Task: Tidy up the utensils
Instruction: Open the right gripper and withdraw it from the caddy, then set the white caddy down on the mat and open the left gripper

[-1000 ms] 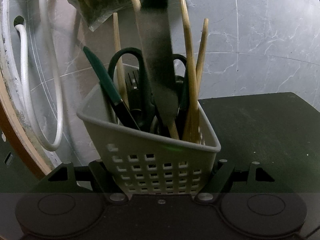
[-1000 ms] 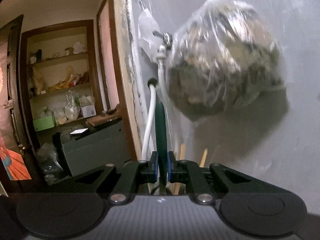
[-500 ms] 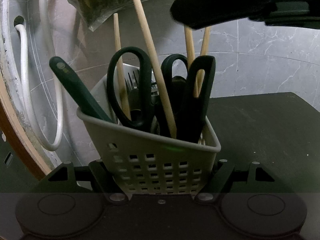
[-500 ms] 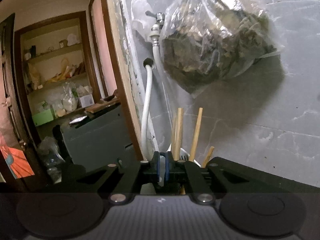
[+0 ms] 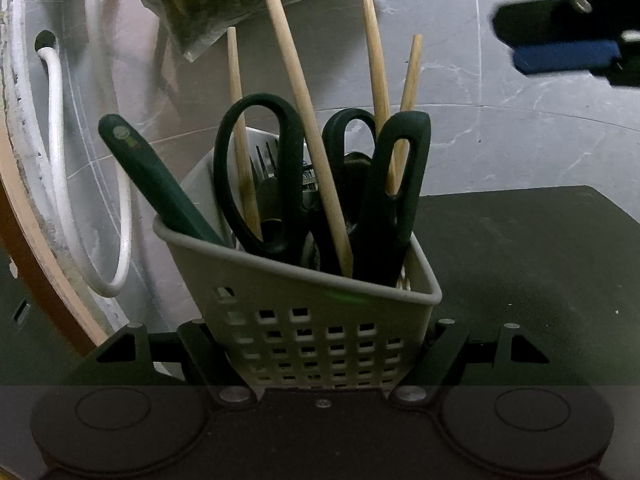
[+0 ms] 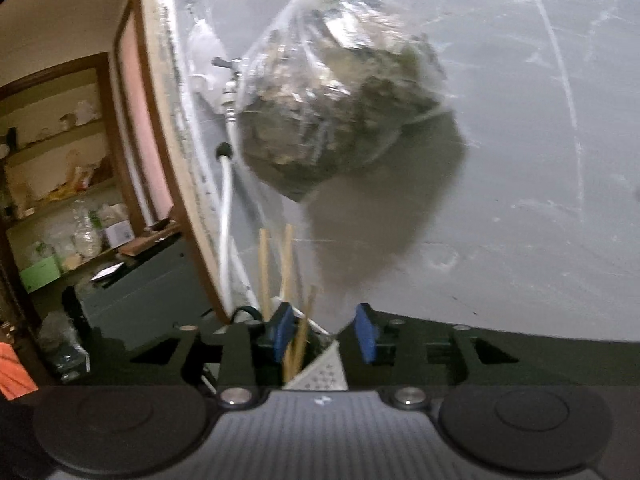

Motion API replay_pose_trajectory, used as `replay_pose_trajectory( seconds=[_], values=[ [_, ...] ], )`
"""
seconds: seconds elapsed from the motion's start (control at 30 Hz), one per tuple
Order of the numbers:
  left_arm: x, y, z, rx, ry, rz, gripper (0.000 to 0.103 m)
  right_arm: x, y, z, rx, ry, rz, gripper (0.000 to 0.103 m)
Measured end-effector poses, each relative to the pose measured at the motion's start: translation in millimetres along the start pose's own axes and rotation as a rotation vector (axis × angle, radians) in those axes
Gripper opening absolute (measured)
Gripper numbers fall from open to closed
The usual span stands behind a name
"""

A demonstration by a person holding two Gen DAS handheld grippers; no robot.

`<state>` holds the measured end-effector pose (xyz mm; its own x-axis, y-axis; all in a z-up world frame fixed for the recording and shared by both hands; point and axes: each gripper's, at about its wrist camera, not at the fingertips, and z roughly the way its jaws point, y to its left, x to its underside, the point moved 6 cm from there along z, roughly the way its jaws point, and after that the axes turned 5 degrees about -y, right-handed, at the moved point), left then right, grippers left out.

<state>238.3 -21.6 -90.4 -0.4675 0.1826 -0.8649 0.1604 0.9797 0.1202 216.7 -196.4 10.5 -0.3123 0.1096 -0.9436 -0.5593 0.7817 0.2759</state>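
Note:
My left gripper is shut on the grey perforated utensil basket, one finger on each side wall. Standing in the basket are black-handled scissors, a second black looped handle, several wooden chopsticks and a green-handled utensil leaning left. My right gripper hovers above and to the right of the basket. Its jaws are opening, and nothing is between the blue pads. It also shows at the top right of the left wrist view. Chopstick tips and a basket corner lie below it.
A clear plastic bag of dark stuff hangs on the grey marble wall above the basket. A white hose loops down the wall at left, by a wooden door frame. The dark countertop stretches right of the basket.
The right gripper let go of the green-handled utensil, which now leans in the basket's left side. It then drew away to the right and its jaws opened. The left gripper and basket stayed put.

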Motion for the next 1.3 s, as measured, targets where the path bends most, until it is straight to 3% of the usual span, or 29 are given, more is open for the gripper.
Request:
replay_pose_trajectory(
  seconds=[0.13,0.43,0.5,0.6,0.87,1.3],
  values=[
    [0,-5,-4,-0.017,-0.010,0.019,0.086,7,-10,-8,0.042,0.012,0.023,0.061],
    [7,-17,-16,-0.082,-0.004,0.013,0.089,24,-25,-28,0.071,0.046,0.048,0.082],
    [11,-20,-23,-0.104,-0.004,0.008,0.102,28,-28,-32,0.072,0.053,0.055,0.089],
    [13,-26,-35,-0.129,-0.018,0.004,0.102,35,-32,-38,0.077,0.064,0.066,0.097],
    [25,-39,-62,-0.153,0.006,-0.005,0.102,55,-38,-50,0.135,0.104,0.116,0.103],
    [40,-21,-108,-0.102,0.011,-0.132,0.102,96,-31,-95,0.459,0.186,0.177,0.103]
  ],
)
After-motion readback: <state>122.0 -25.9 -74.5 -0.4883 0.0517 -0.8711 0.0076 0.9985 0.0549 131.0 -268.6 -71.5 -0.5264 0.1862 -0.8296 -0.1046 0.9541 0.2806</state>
